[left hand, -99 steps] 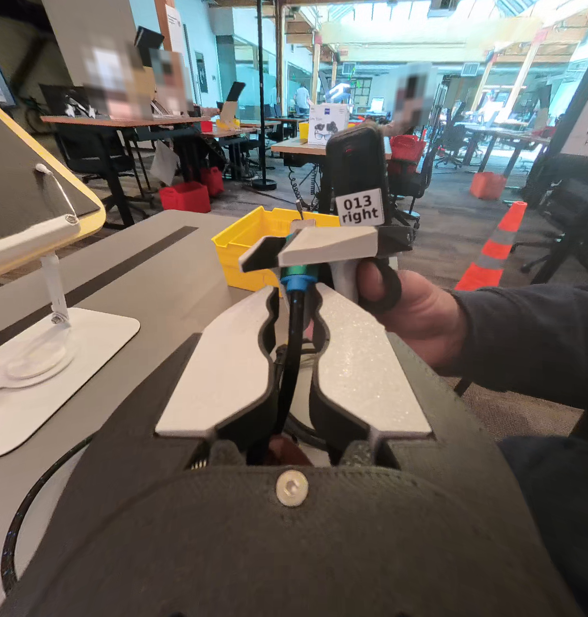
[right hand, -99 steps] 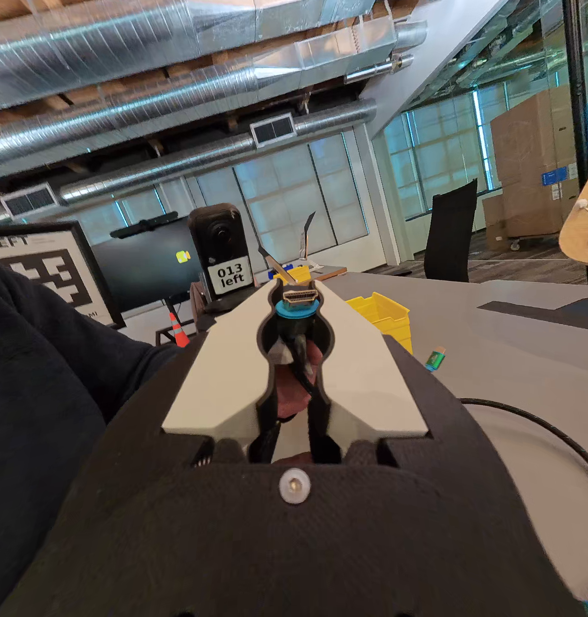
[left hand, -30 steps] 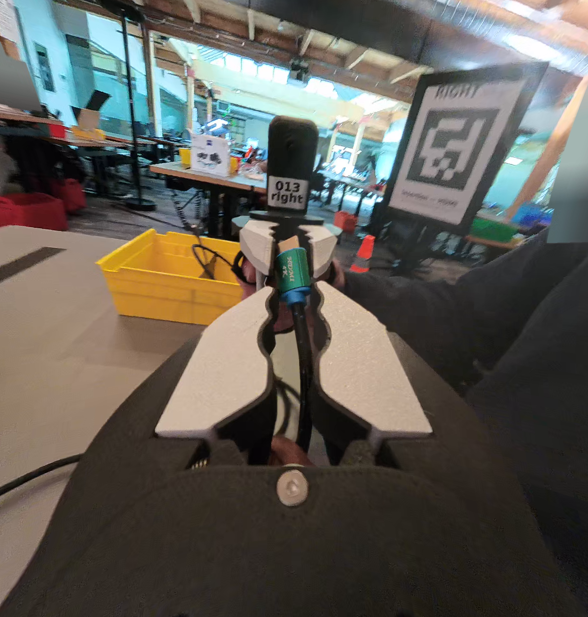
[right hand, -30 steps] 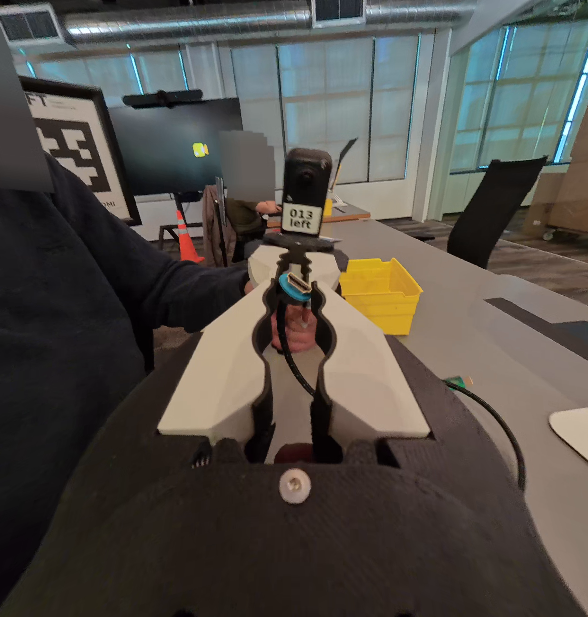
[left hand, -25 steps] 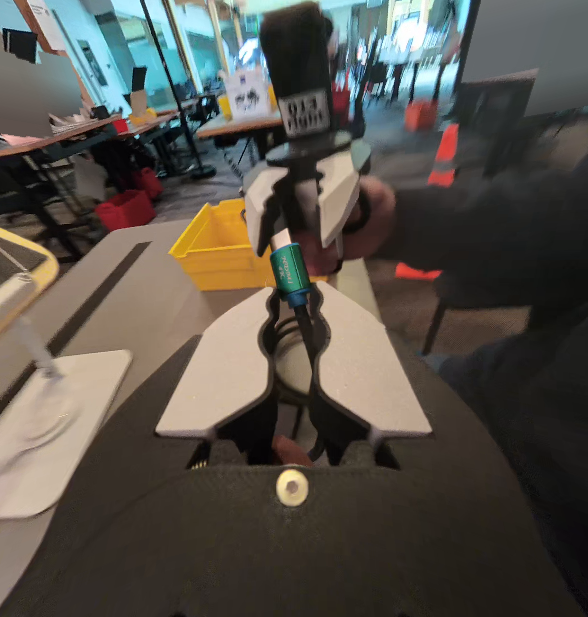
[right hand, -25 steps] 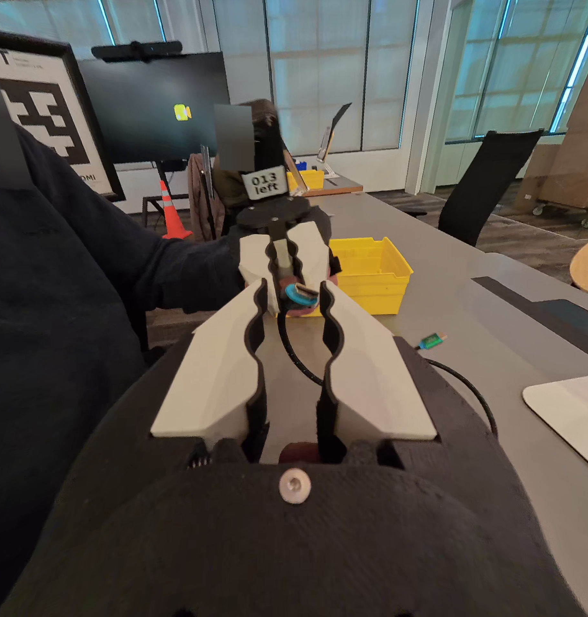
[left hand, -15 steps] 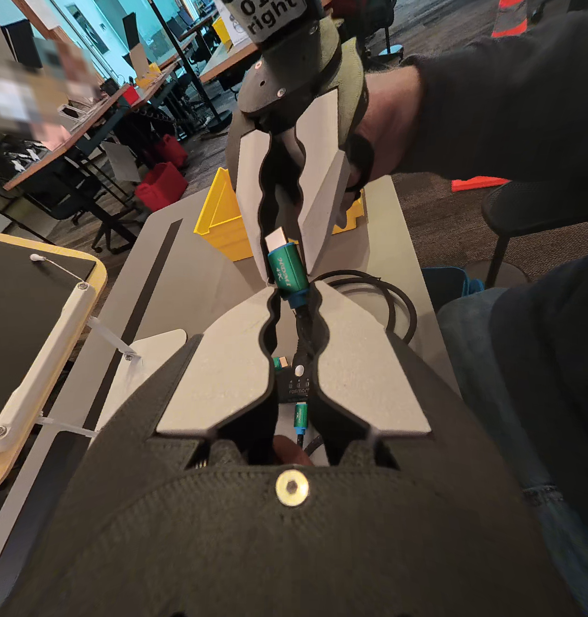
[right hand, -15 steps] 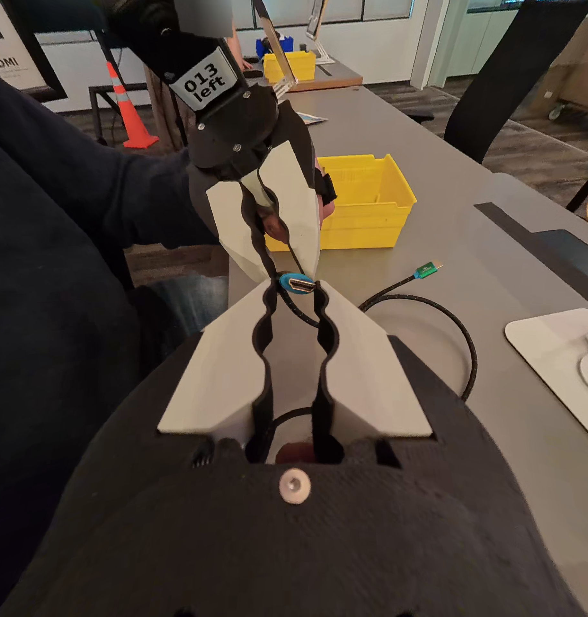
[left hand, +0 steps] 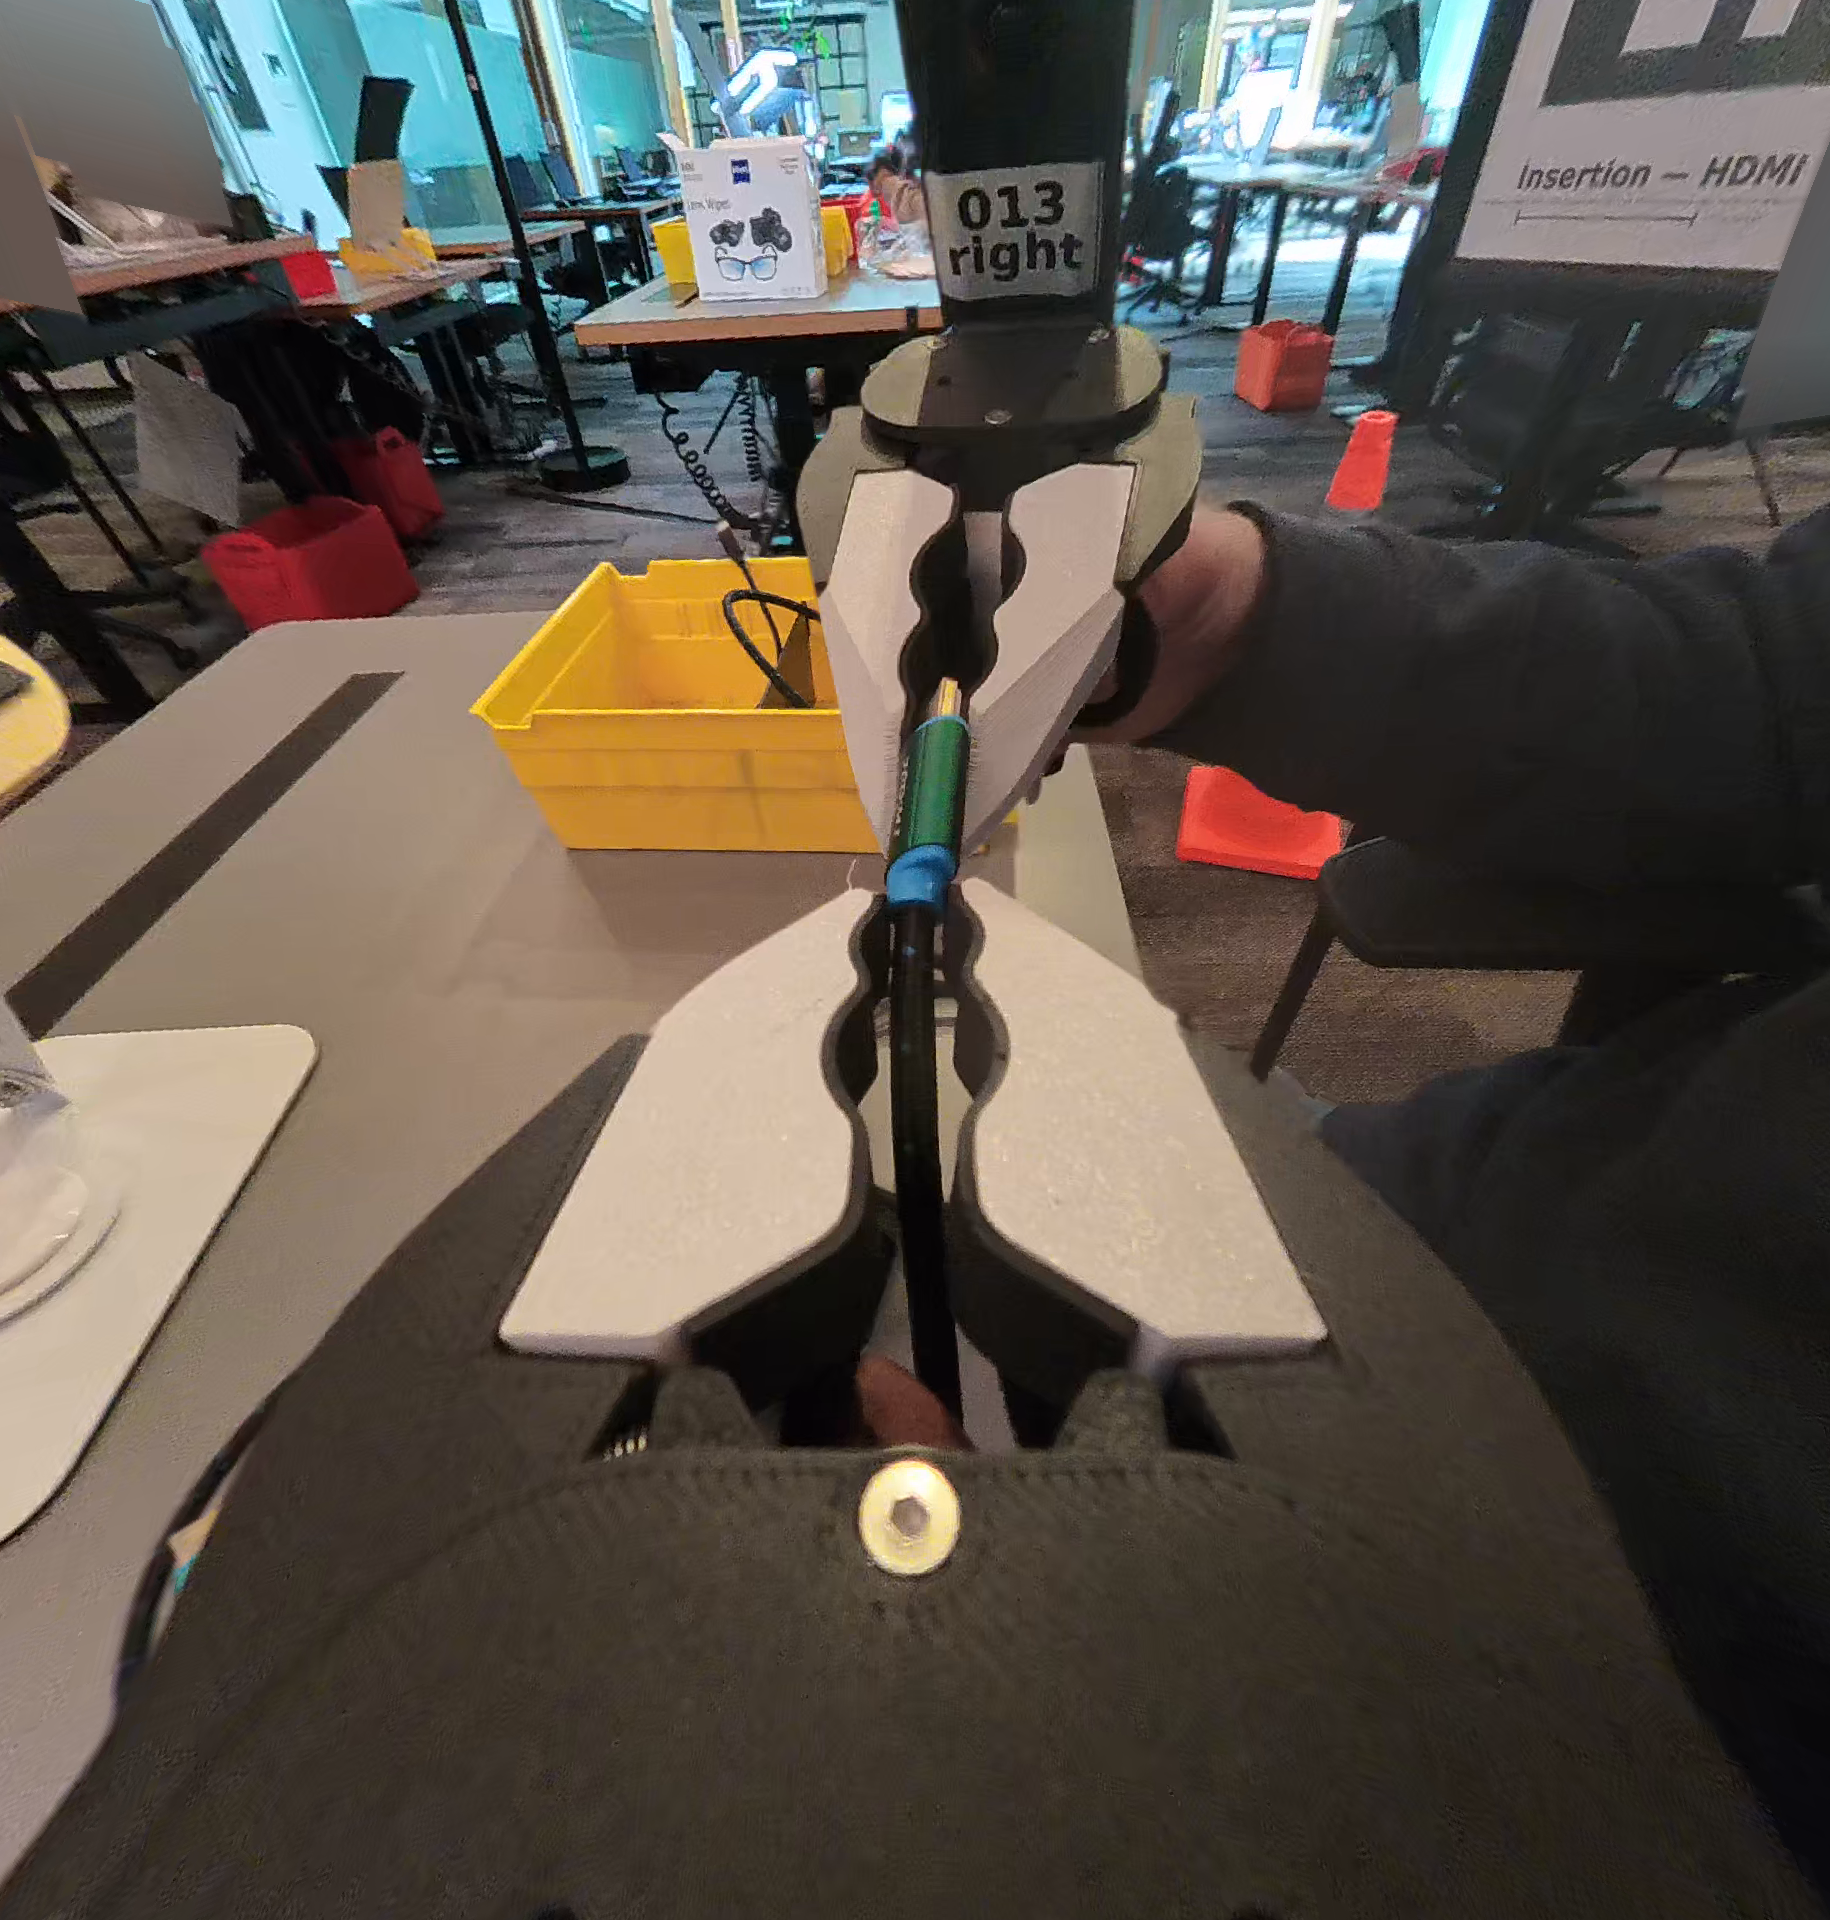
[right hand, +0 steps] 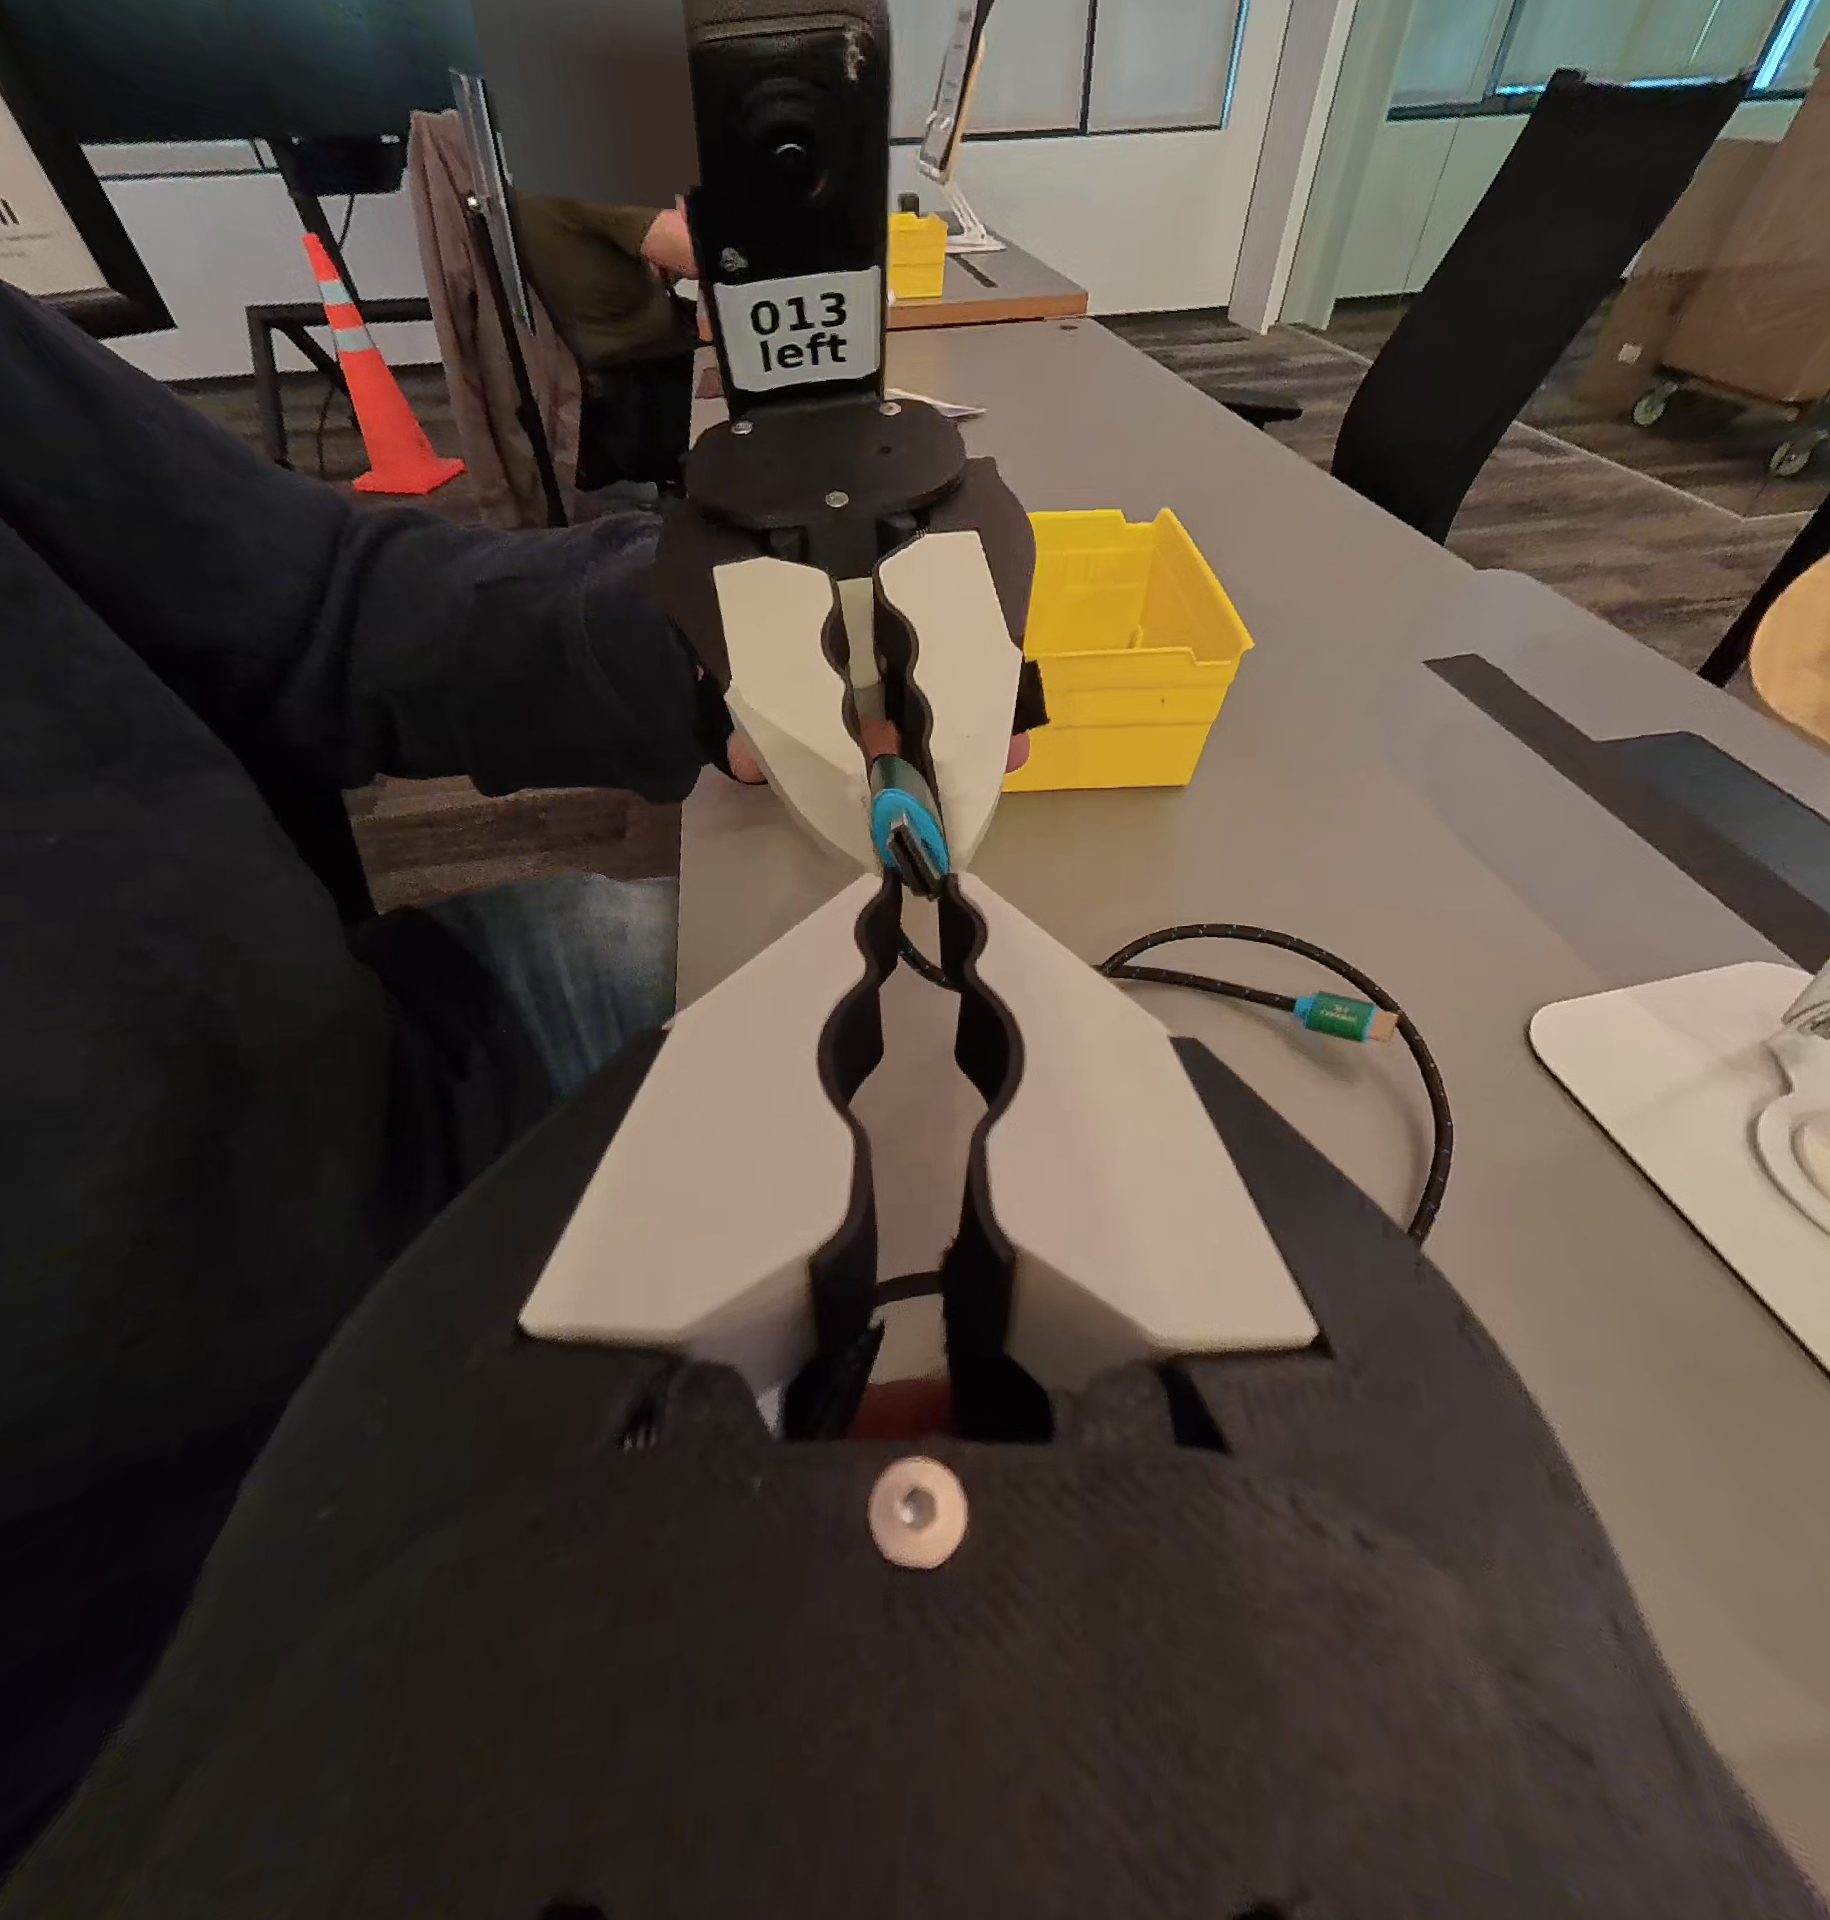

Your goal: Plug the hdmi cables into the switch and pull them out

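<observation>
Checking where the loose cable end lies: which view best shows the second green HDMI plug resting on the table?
The right wrist view: the second green plug lies on the grey table, metal tip pointing right, its braided cable looping back. The left wrist view doesn't show it.

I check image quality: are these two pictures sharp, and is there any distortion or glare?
Left wrist view: HDMI plug sharp, wide-angle bending at the edges, bright background. Right wrist view: plug tip sharp, same bending, yellow bin clear, no strong glare.

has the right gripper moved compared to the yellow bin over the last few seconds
Yes. In the left wrist view the right gripper now overlaps the yellow bin's right end, tips angled down; earlier it sat above it.
</observation>
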The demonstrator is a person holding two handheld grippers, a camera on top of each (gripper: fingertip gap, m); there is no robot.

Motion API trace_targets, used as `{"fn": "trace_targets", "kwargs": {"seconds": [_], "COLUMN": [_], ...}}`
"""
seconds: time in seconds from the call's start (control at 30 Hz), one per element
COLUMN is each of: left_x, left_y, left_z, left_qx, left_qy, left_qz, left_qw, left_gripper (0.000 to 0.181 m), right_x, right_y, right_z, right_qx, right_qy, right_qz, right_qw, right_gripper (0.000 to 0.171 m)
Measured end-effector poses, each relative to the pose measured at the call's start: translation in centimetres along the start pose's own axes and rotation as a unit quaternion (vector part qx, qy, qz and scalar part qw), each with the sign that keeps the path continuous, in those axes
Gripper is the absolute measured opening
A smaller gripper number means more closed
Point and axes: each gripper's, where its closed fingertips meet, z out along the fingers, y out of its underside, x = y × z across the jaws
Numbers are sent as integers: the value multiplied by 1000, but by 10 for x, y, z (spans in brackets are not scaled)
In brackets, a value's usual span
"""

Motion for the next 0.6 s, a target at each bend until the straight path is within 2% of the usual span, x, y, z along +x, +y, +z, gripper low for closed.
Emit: {"fn": "trace_targets", "kwargs": {"seconds": [0.07, 0.13, 0.23, 0.43, 0.53, 0.6], "left_x": [-3, -8, -14, -14, -14, -14], "left_y": [1, 0, -7, -9, -7, -7], "left_z": [2, 1, -1, 0, 1, 2], "left_qx": [-13, -33, -63, -133, -153, -155], "left_qy": [-25, -72, -148, -223, -236, -240], "left_qz": [28, 94, 208, 381, 415, 424], "left_qw": [999, 992, 965, 887, 865, 859], "left_gripper": [9, 8, 8, 8, 8, 8], "right_x": [1, -1, -6, -2, -5, -4], "right_y": [0, -3, -2, -9, -10, -8], "right_z": [-1, -3, -2, 3, 4, 4], "right_qx": [5, 19, 22, 30, 21, 11], "right_qy": [-12, -40, -73, -61, -57, -46], "right_qz": [30, 76, 126, 165, 161, 157], "right_qw": [999, 996, 989, 984, 985, 986], "right_gripper": [8, 21, 36, 33, 31, 22]}}
